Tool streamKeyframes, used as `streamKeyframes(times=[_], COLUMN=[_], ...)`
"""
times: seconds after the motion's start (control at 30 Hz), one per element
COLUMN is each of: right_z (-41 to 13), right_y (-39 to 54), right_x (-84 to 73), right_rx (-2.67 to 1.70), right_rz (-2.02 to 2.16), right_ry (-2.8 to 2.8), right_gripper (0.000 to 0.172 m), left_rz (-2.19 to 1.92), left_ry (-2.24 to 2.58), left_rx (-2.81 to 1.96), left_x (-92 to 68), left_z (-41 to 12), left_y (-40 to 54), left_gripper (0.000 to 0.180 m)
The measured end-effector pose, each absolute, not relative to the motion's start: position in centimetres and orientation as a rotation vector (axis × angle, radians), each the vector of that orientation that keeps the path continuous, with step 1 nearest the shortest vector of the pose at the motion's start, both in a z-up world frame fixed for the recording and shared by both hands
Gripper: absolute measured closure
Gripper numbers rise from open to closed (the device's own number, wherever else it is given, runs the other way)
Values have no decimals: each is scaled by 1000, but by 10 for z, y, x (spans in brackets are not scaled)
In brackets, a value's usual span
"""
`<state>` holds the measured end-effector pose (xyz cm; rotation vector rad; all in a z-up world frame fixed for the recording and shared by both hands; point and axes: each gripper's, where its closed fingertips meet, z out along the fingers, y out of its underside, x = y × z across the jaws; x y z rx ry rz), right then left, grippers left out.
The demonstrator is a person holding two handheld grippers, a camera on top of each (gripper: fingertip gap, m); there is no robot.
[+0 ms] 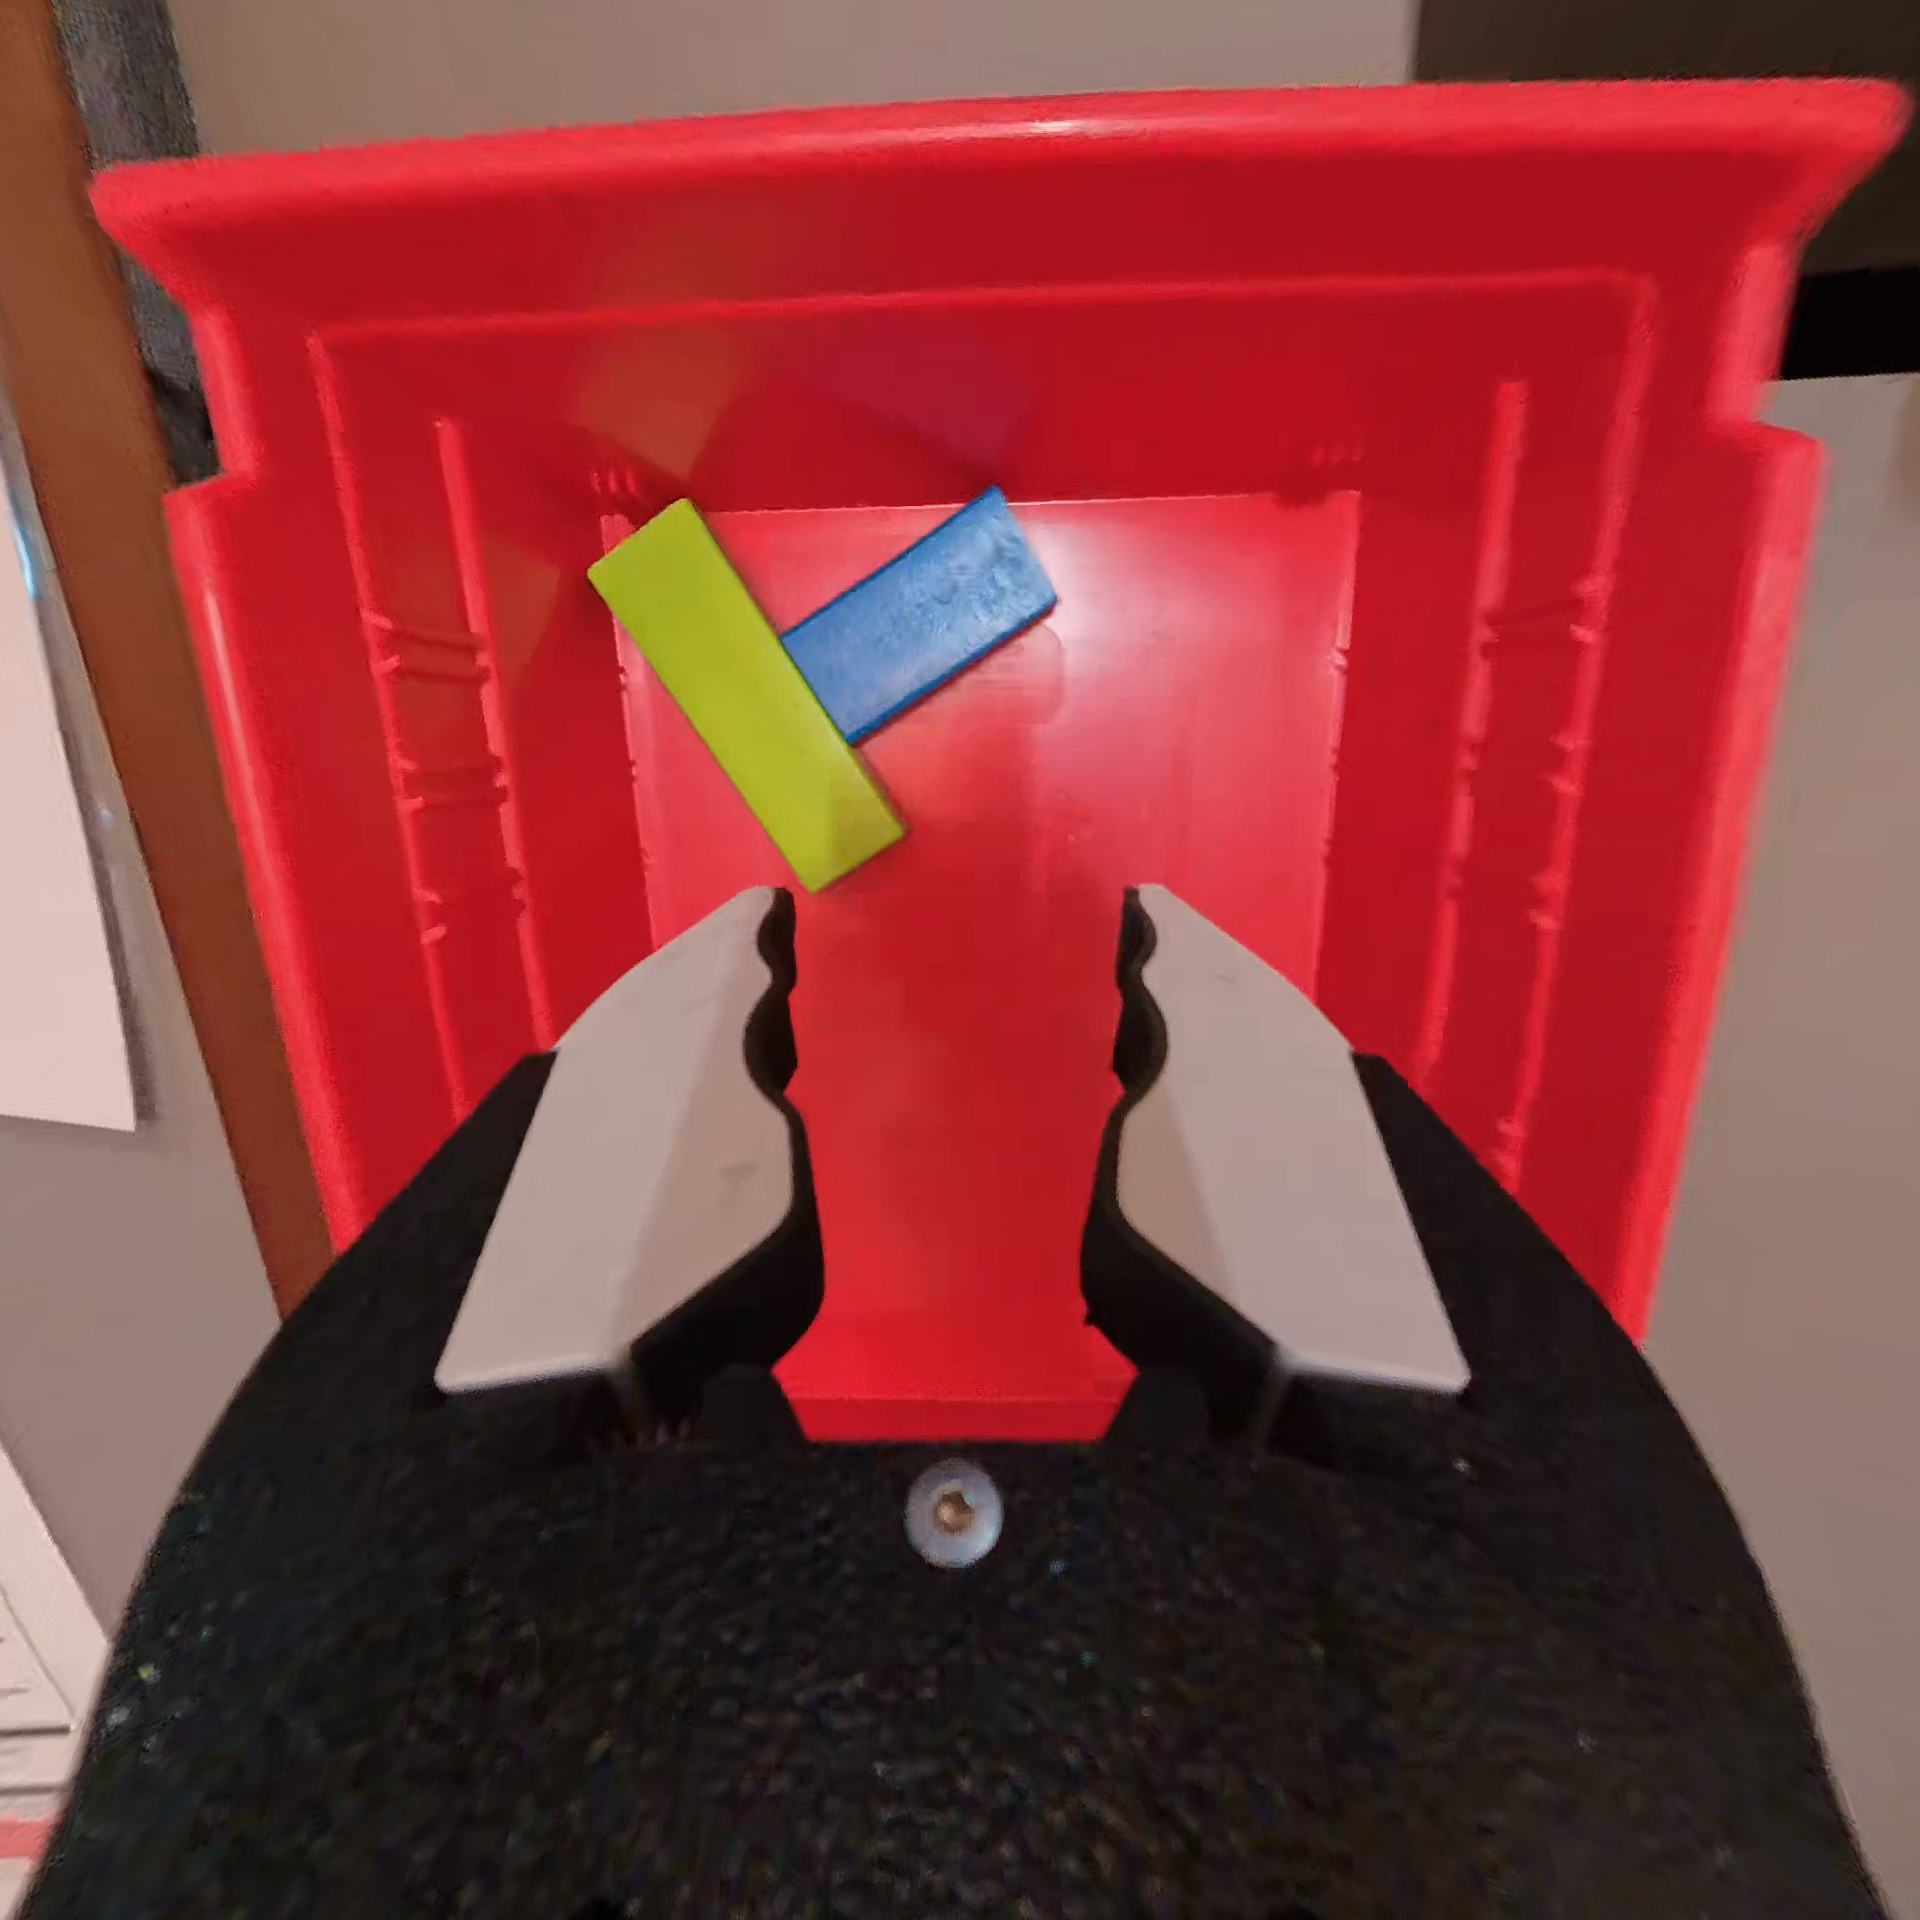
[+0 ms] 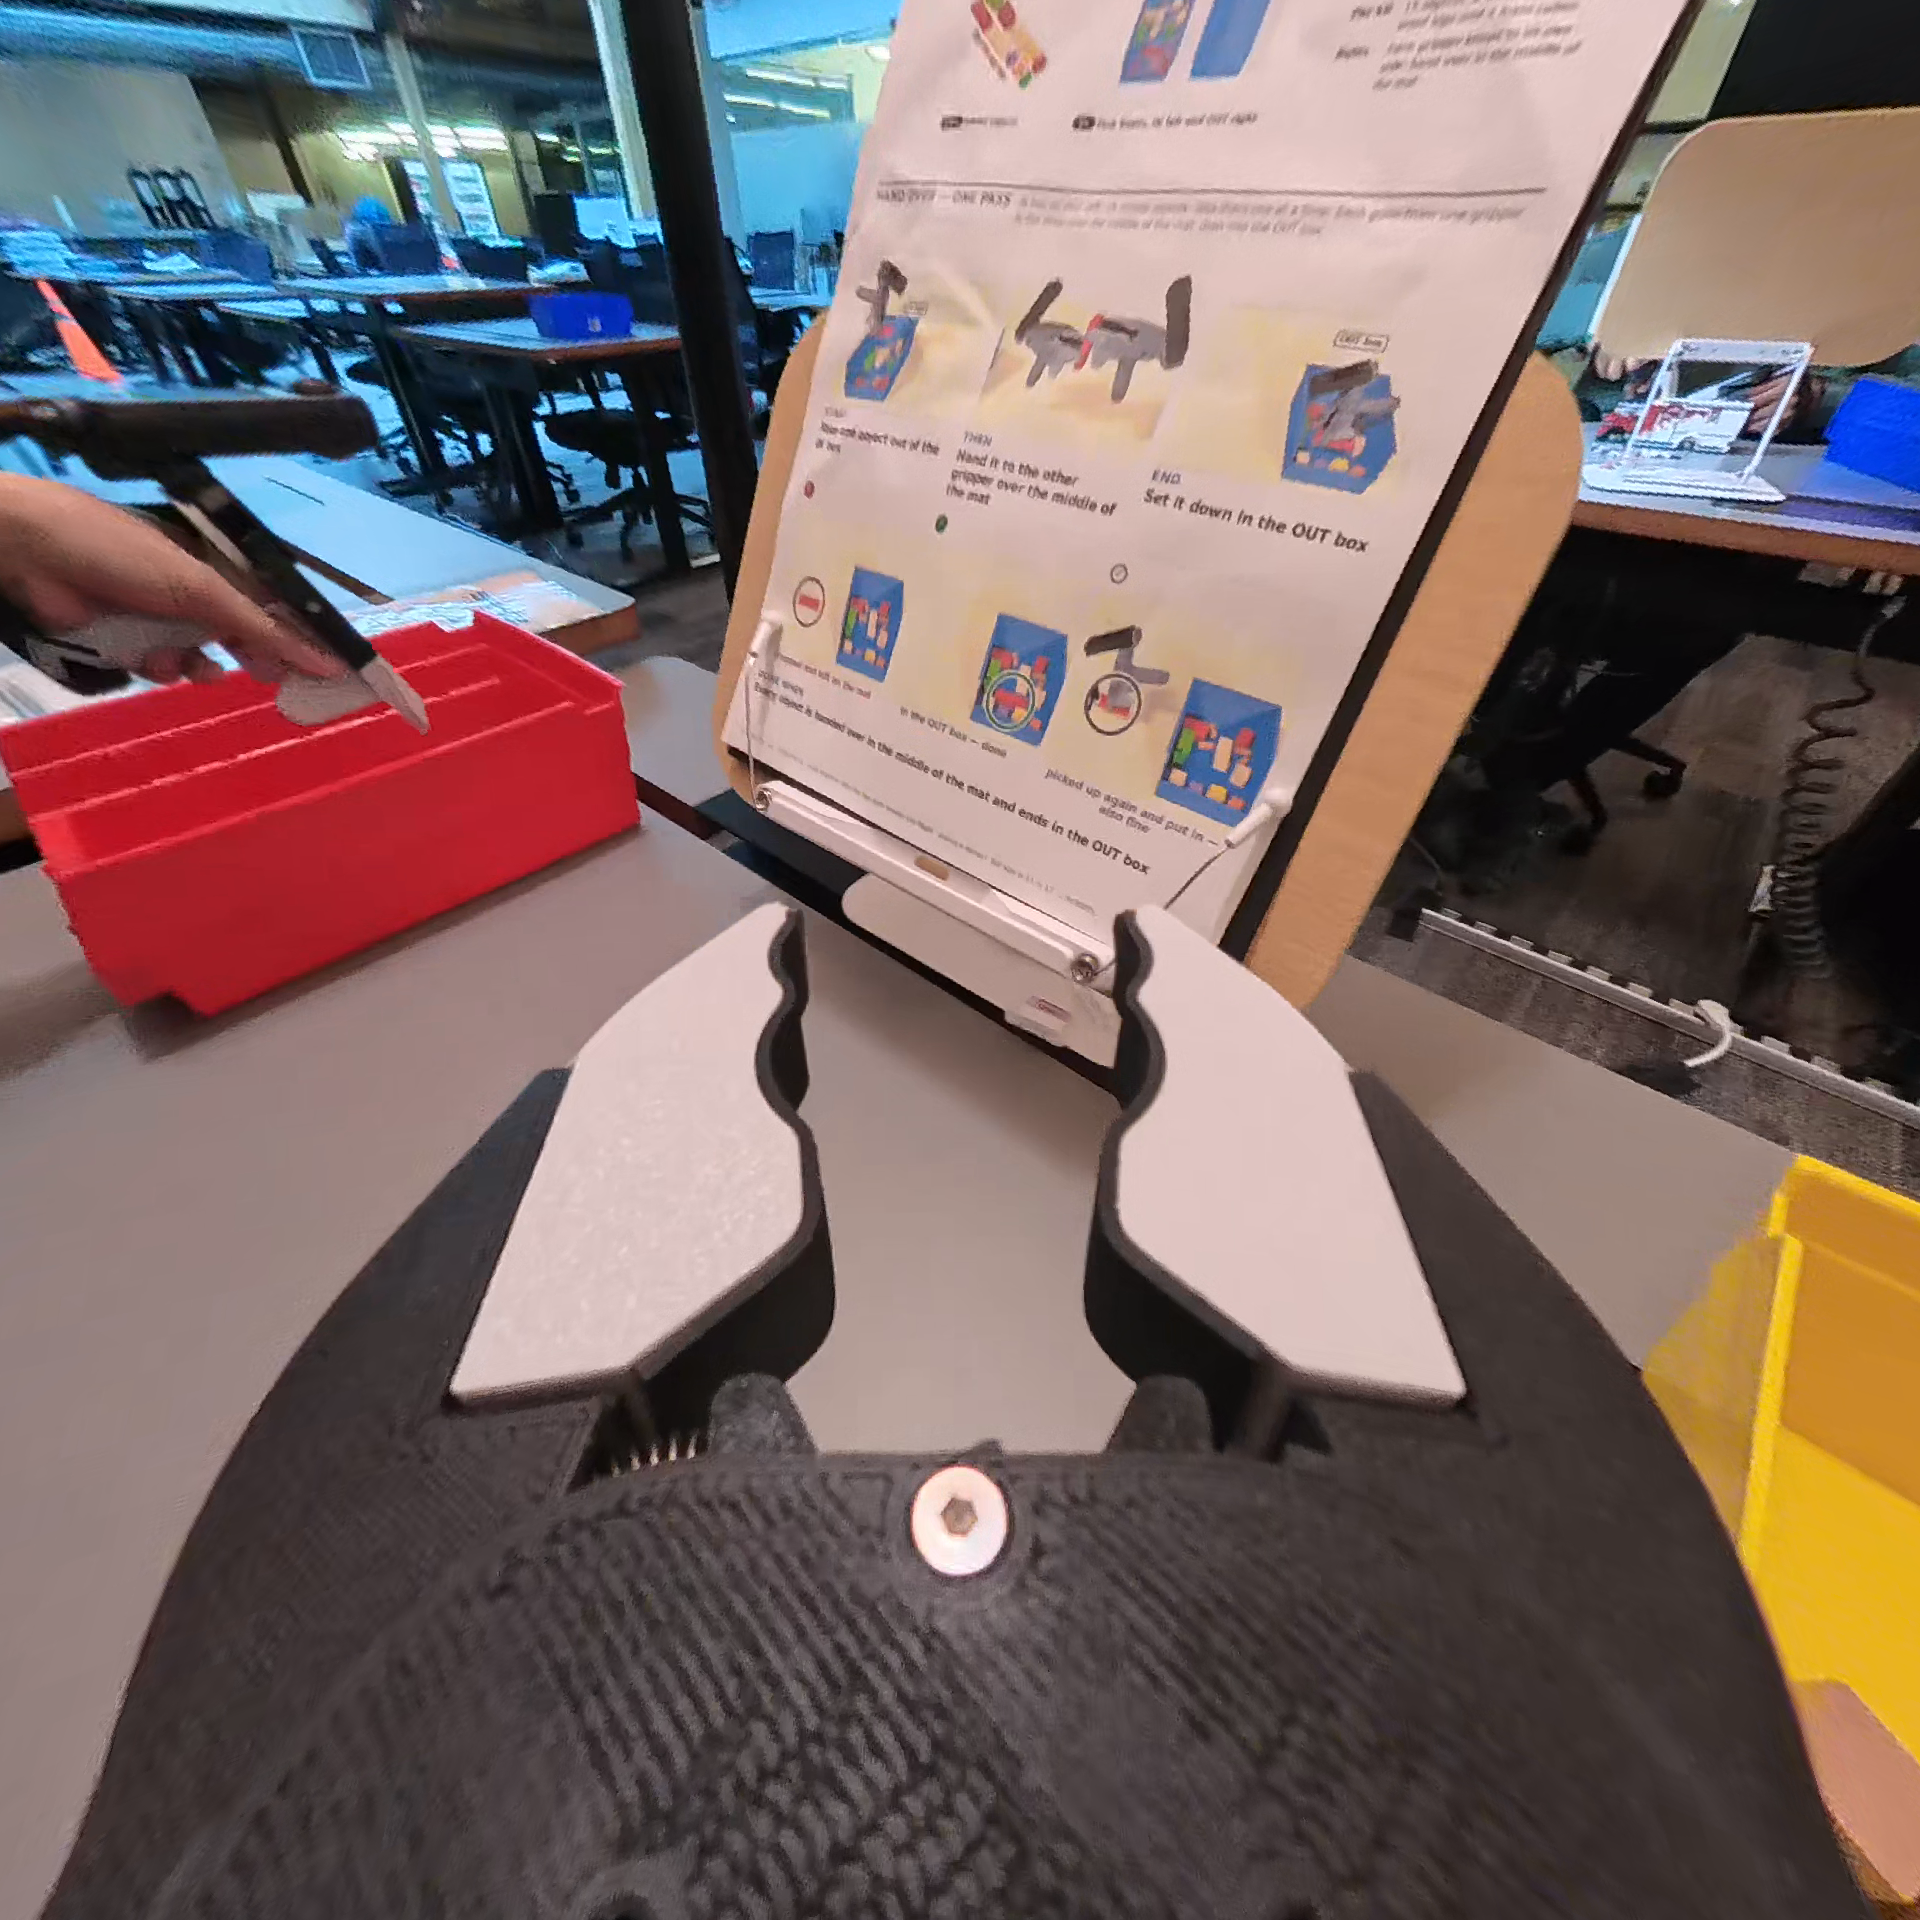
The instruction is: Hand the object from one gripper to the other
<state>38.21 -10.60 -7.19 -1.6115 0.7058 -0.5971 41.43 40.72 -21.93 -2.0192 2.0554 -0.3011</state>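
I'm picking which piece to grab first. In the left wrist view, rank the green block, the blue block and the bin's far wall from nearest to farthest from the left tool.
1. Green block: just beyond the left tool's left fingertip.
2. Blue block: behind the green one, toward the middle.
3. Far wall of the red bin: at the top, farthest.

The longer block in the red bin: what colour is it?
Lime green, clearest in the left wrist view.

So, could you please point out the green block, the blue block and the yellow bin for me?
green block [image 1: 743, 691]: left wrist view, middle of its top face.
blue block [image 1: 920, 613]: left wrist view, middle of its top face.
yellow bin [image 2: 1829, 1382]: right wrist view, its near wall at the right edge.
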Motion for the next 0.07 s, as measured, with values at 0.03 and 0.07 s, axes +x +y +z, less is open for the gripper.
streamKeyframes(times=[0.03,0.07], right_z=[-73,-75], right_y=[-106,-104], right_x=[383,384], right_rx=[-1612,-1613], right_rz=[-594,-577], right_ry=[710,708], right_gripper=[115,115], left_rz=[-249,-185], left_ry=[2043,2028], left_rx=[-2056,-2100], left_x=[418,421], left_z=[-227,-235], left_y=[412,418], left_gripper=[121,120])
